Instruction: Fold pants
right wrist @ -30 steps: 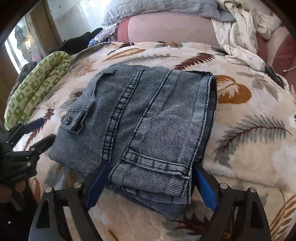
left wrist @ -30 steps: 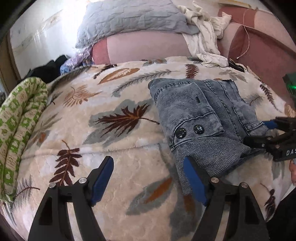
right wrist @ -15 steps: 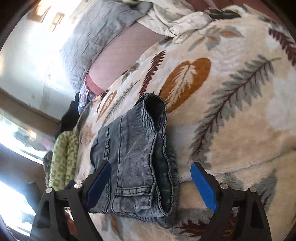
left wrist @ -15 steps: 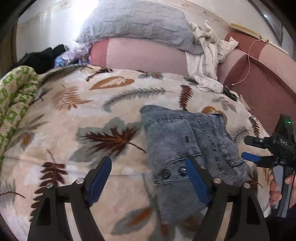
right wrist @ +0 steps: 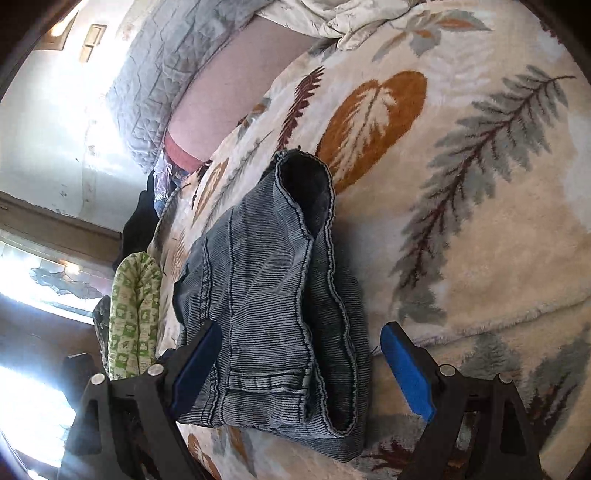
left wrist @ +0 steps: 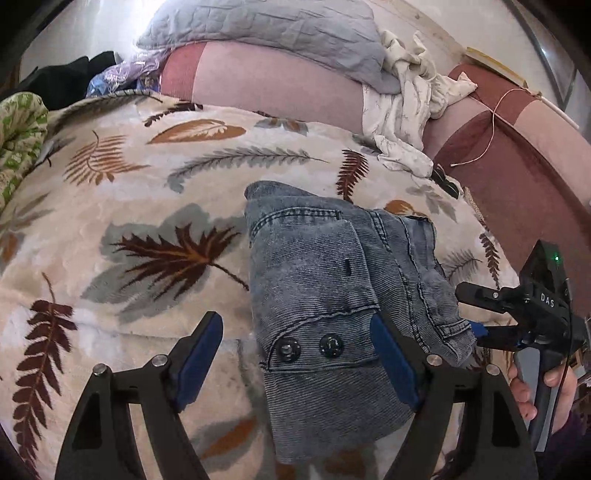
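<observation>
The grey-blue denim pants lie folded into a compact bundle on the leaf-patterned blanket, waistband with two dark buttons toward me. My left gripper is open, its fingers straddling the bundle's near left part. My right gripper is open, tilted on its side, its blue pads either side of the bundle's near end; the pants also show in the right wrist view. In the left wrist view the right gripper sits at the bundle's right edge, held by a hand.
A grey quilted pillow and crumpled white cloth lie on the pink bolster at the back. A green patterned cloth lies at the left edge. A maroon headboard runs along the right.
The right gripper has rolled onto its side and stayed at the bundle's right end. The left gripper has shifted closer over the bundle's left part. Both stay open.
</observation>
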Demonstrator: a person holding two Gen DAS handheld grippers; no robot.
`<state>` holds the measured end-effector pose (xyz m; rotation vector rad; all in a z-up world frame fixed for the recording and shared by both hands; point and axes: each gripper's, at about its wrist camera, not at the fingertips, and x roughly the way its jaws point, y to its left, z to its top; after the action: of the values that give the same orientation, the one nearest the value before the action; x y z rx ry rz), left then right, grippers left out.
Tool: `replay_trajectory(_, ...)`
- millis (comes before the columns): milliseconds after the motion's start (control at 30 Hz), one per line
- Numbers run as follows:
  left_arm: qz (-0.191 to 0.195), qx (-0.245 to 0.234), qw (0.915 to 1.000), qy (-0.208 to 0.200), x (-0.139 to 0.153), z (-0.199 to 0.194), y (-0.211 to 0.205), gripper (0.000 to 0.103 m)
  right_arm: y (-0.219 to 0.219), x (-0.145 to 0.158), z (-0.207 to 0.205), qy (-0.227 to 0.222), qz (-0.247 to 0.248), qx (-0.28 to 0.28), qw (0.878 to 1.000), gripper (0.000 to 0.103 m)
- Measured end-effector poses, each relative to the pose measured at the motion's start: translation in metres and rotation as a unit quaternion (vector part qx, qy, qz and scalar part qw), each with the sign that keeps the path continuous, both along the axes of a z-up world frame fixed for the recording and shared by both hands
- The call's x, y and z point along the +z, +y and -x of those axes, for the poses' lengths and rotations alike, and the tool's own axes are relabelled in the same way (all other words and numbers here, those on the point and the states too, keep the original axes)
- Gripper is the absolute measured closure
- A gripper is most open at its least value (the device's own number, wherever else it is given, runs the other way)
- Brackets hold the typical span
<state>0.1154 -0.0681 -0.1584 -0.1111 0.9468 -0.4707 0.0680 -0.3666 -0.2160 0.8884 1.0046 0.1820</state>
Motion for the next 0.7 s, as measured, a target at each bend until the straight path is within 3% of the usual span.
replay_trajectory(267, 0.058, -0.016, 0.9980, 0.017, -0.004, 0.002, -0.002, 0.021, 0.003, -0.003, -0.005, 0.005, -0.003, -0.002, 1.000, 0.013)
replay_trajectory(400, 0.055, -0.021, 0.9982, 0.015, -0.009, 0.006, -0.004, 0.020, 0.000, -0.004, -0.004, 0.004, -0.009, -0.004, 1.000, 0.012)
replay_trajectory(700, 0.074, -0.011, 0.9958, 0.052, -0.026, 0.005, 0.005, 0.020, 0.001, -0.003, -0.003, 0.002, -0.010, 0.000, 1.000, 0.012)
